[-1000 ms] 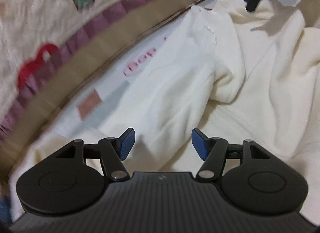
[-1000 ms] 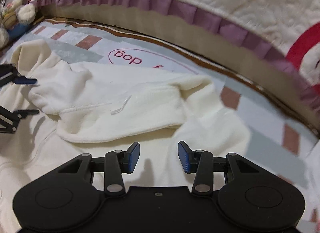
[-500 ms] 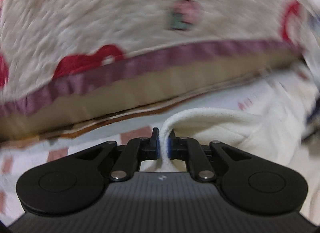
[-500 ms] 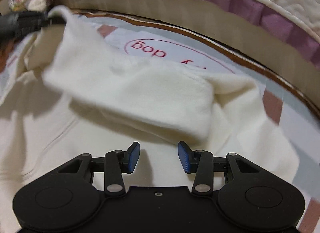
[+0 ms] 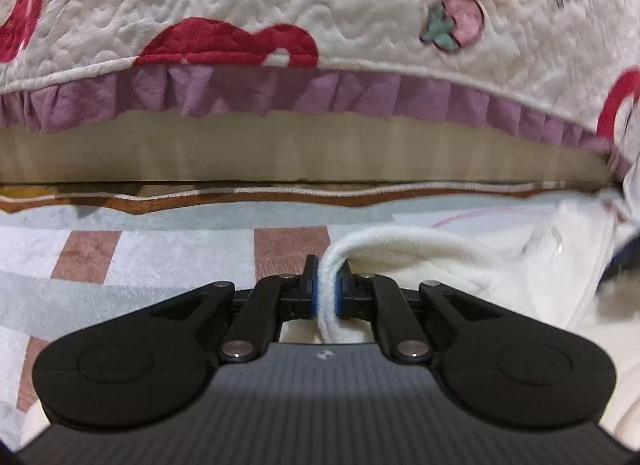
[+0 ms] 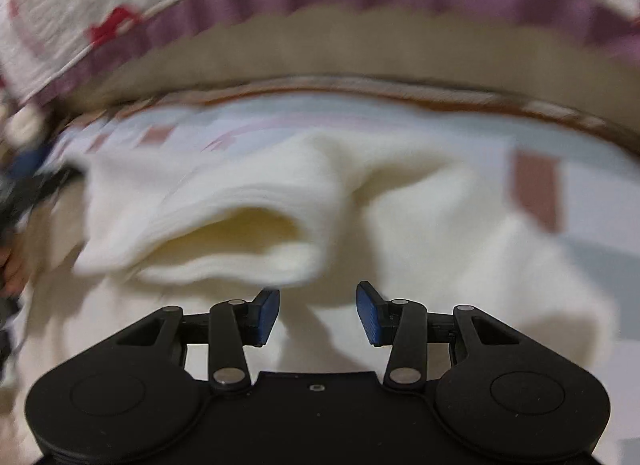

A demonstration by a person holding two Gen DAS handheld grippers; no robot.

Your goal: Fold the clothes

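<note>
Between the left gripper's (image 5: 327, 294) blue pads a folded edge of the cream fleece garment (image 5: 460, 261) is pinched tight; the cloth trails away to the right over the checked mat (image 5: 160, 261), under the frilled quilt (image 5: 280, 25).

From the right wrist, the right gripper (image 6: 318, 315) hangs with jaws apart and empty. The garment's cuff opening (image 6: 240, 233) lies just ahead and slightly left, its sleeve stretching leftward toward the other gripper. The right hand is likely the nearer one to seize that cuff.

Both grippers: matte black, round housings w/ linkage arms, silver rivets, blue ribbed pads. Left gripper (image 5: 327, 293) has ribbed grey base; right gripper (image 6: 317, 315) smooth black.
</note>
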